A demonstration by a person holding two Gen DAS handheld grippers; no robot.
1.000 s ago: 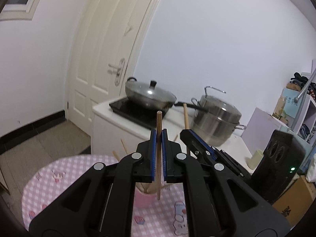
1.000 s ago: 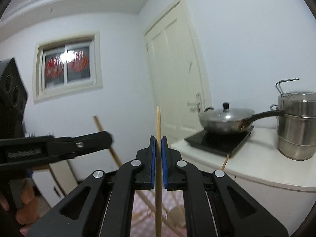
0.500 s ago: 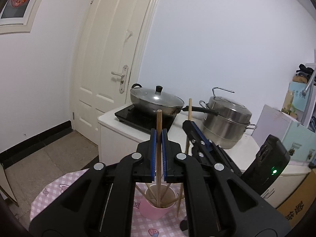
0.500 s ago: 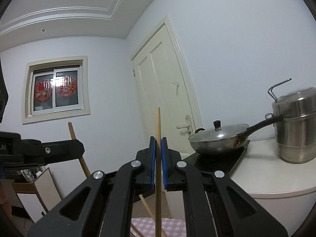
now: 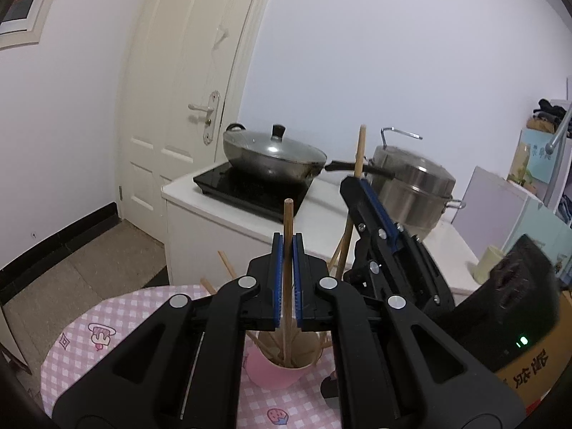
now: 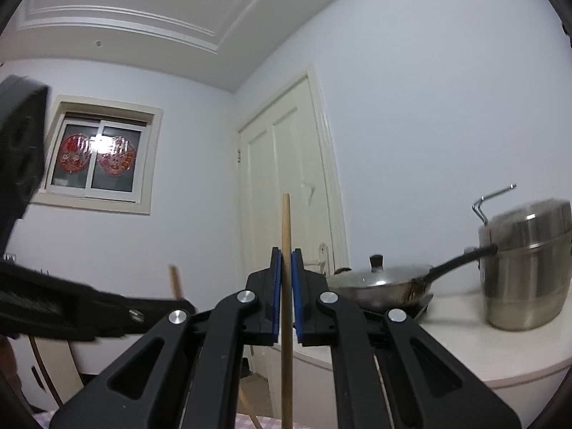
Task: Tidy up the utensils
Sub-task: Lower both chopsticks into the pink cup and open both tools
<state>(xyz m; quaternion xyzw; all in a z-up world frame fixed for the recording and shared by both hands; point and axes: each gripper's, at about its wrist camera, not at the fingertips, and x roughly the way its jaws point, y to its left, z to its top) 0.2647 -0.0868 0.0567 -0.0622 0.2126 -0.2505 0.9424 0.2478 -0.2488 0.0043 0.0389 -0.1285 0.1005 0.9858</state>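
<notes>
Nearest the lens in the left wrist view, the left gripper (image 5: 287, 279) was clamped tight on a wooden chopstick (image 5: 287, 250), held upright between the blue pads, its lower end dipping toward the mouth of the pink cup (image 5: 275, 371). That cup stood on the pink checked tablecloth (image 5: 82, 343) directly under the gripper and already held several other sticks, some leaning out over the rim.

Just to the right and a little further off, the right gripper (image 5: 361, 193) came in at a slant, likewise closed on a second chopstick (image 5: 359, 153) whose lower part ran down toward the cup. In its own view the right gripper (image 6: 286, 286) showed the same pinch — pads shut on the stick (image 6: 286, 236), which rose well above them — but that camera looked upward and the cup was out of its sight.

The step in hand looked like delivery: both sticks being brought to the cup at once. The next move likely called for each tip to be inside the rim before the jaws let go, and for the two grippers to avoid crossing each other or knocking the leaning sticks — the light cup might tip.

Beyond, on the white counter (image 5: 321, 214), sat a lidded wok (image 5: 273, 153) and a steel steamer pot (image 5: 414, 186), with the cream door (image 5: 186, 107) behind.
</notes>
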